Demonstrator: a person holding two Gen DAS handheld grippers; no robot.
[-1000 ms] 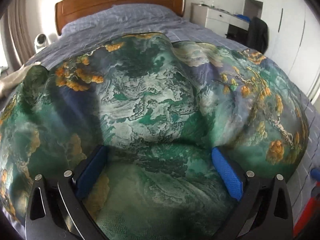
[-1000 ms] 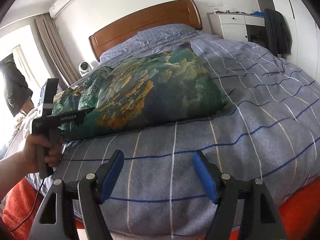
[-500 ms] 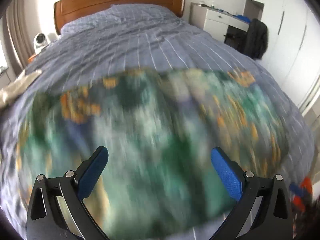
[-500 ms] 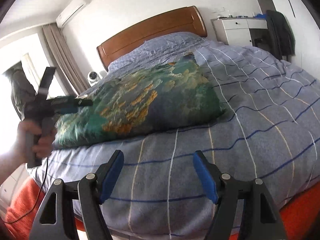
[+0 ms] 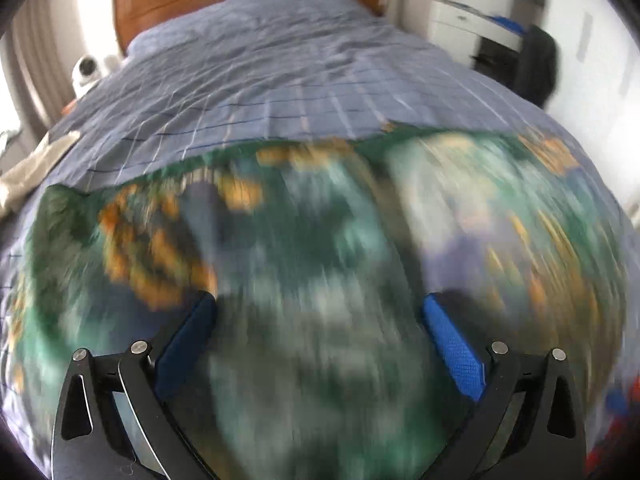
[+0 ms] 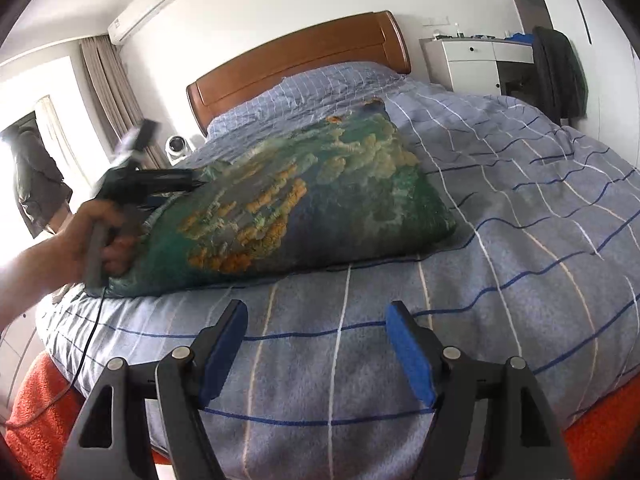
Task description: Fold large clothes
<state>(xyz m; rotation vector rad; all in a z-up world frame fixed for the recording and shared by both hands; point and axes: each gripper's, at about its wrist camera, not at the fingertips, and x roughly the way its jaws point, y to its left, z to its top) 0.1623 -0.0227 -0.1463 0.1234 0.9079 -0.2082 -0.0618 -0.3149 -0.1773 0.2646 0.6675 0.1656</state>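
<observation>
A folded garment [image 6: 304, 204] printed in green, blue and orange lies on the bed's left half. It fills the lower part of the motion-blurred left wrist view as the garment [image 5: 320, 240]. My left gripper [image 5: 319, 302] hovers over its near edge, open, with nothing pinched between the blue pads. In the right wrist view a hand holds that left gripper [image 6: 176, 178] at the garment's left end. My right gripper [image 6: 316, 312] stands open above the striped duvet [image 6: 520, 240], in front of the garment and apart from it.
A wooden headboard [image 6: 304, 56] closes off the far end of the bed. A white dresser [image 6: 476, 60] and a dark hanging jacket [image 6: 556, 76] stand at the right. Orange fabric [image 6: 36, 420] shows below the bed's near edge. A beige cloth [image 5: 36, 164] lies at the left.
My left gripper has lifted off the garment's near edge and its view is blurred by motion. The garment has sunk flatter onto the bed. The right gripper has stayed put.
</observation>
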